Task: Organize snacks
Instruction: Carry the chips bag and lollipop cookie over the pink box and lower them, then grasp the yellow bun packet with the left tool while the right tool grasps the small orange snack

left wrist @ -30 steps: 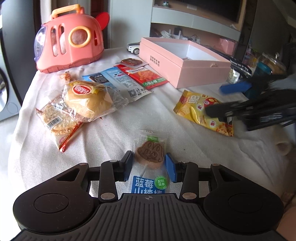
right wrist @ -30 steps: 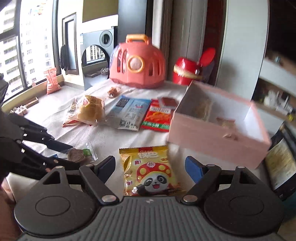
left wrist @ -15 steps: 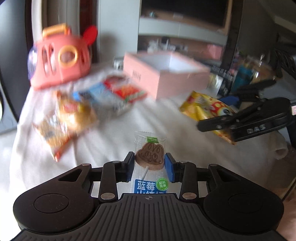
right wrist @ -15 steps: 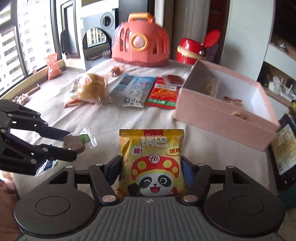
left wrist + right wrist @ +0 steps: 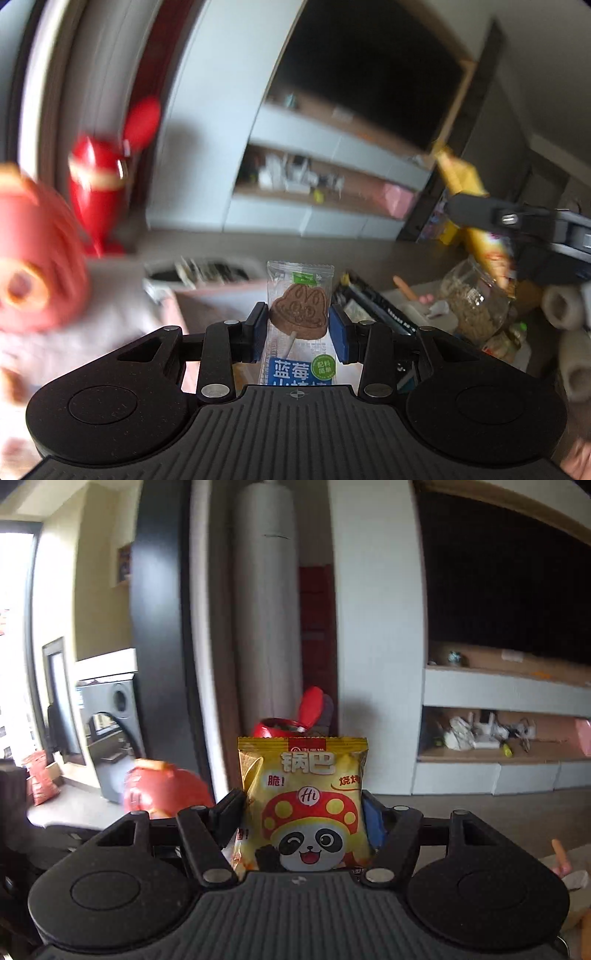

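Observation:
My left gripper (image 5: 298, 334) is shut on a clear packet with a brown rabbit-shaped biscuit lollipop (image 5: 299, 312) and holds it upright in the air. My right gripper (image 5: 303, 821) is shut on a yellow panda snack bag (image 5: 304, 805), also lifted upright. In the left wrist view the right gripper (image 5: 517, 221) shows at the far right with the yellow bag (image 5: 465, 184) in it. Part of the pink box (image 5: 218, 299) shows blurred behind the lollipop packet. The other snacks on the table are out of view.
A pink carrier toy (image 5: 33, 266) and a red bin (image 5: 98, 184) stand at the left; they also show in the right wrist view, the carrier (image 5: 162, 786) and the bin (image 5: 291, 725). A glass jar (image 5: 472, 299) and clutter lie right of the box. Shelves (image 5: 506, 734) line the back wall.
Both grippers have risen and tilted up off the table with their snacks held. The table top has dropped out of view; the left wrist view is blurred by motion.

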Demonstrator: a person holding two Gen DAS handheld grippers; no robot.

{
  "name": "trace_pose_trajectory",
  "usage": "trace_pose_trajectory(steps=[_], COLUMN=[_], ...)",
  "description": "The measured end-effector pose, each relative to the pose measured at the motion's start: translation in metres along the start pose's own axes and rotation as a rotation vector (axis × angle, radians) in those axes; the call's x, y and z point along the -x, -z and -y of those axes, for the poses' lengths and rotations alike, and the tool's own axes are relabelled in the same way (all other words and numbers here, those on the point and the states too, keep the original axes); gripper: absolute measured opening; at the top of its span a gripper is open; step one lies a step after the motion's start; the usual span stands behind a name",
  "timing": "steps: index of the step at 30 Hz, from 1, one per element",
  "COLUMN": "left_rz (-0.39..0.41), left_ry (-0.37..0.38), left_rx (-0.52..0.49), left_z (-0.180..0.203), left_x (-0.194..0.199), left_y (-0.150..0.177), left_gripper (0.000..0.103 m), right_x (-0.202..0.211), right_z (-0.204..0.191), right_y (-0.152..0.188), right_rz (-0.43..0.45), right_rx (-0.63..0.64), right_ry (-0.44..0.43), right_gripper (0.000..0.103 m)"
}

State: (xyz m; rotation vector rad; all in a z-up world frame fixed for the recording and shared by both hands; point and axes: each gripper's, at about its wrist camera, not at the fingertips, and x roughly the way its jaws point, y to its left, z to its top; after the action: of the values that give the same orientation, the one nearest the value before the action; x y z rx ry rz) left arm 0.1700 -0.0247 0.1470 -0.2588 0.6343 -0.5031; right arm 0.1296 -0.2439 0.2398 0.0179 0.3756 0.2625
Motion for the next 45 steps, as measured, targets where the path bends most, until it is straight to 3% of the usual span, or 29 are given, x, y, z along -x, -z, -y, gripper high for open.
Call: trace_pose_trajectory(steps=[2, 4, 7, 13, 16, 19, 22, 24, 28, 32, 35, 39, 45], left_rz=[-0.129, -0.185, -0.110, 0.059, 0.098, 0.125, 0.131, 0.135, 0.133, 0.086, 0.042, 0.019, 0.001], left_ry=[0.097, 0.101, 0.070, -0.025, -0.098, -0.218, -0.358, -0.403, -0.387, -0.361, -0.349, -0.314, -0.245], left_rx=[0.052, 0.077, 0.091, 0.122, 0.125, 0.136, 0.214, 0.279, 0.332, 0.310, 0.324, 0.285, 0.201], left_z=[-0.019, -0.029, -0.043, -0.076, -0.096, -0.122, -0.153, -0.177, -0.198, -0.209, -0.210, -0.200, -0.177], left_x=[-0.054, -0.082, -0.072, 0.016, 0.057, 0.089, 0.105, 0.114, 0.138, 0.146, 0.138, 0.141, 0.154], left_y=[0.001, 0.004, -0.001, 0.013, 0.033, 0.054, 0.072, 0.080, 0.105, 0.118, 0.131, 0.146, 0.150], left_gripper=[0.040, 0.040, 0.040, 0.040, 0.040, 0.040, 0.040, 0.040, 0.040, 0.040, 0.040, 0.040, 0.040], right_x=[-0.028, -0.059, -0.110, -0.207, -0.219, -0.206, -0.186, -0.168, -0.132, -0.114, -0.114, -0.136, -0.225], right_z=[0.010, 0.021, 0.030, 0.035, 0.034, 0.016, -0.018, -0.045, -0.106, -0.145, -0.173, -0.196, -0.236], right_y=[0.006, 0.017, 0.036, 0.072, 0.075, 0.076, 0.073, 0.071, 0.092, 0.120, 0.136, 0.130, 0.117], right_rz=[-0.032, -0.082, -0.209, -0.425, -0.424, -0.380, -0.342, -0.304, -0.211, -0.282, -0.320, -0.352, -0.530], right_rx=[-0.001, -0.023, -0.079, -0.204, -0.259, -0.258, -0.139, -0.010, 0.158, 0.174, 0.213, 0.215, 0.018], right_ry=[0.022, 0.031, 0.017, -0.021, -0.022, 0.011, 0.024, 0.023, 0.006, -0.248, -0.328, -0.357, -0.427], right_gripper=[0.066, 0.066, 0.066, 0.067, 0.067, 0.067, 0.068, 0.069, 0.075, 0.075, 0.075, 0.075, 0.075])
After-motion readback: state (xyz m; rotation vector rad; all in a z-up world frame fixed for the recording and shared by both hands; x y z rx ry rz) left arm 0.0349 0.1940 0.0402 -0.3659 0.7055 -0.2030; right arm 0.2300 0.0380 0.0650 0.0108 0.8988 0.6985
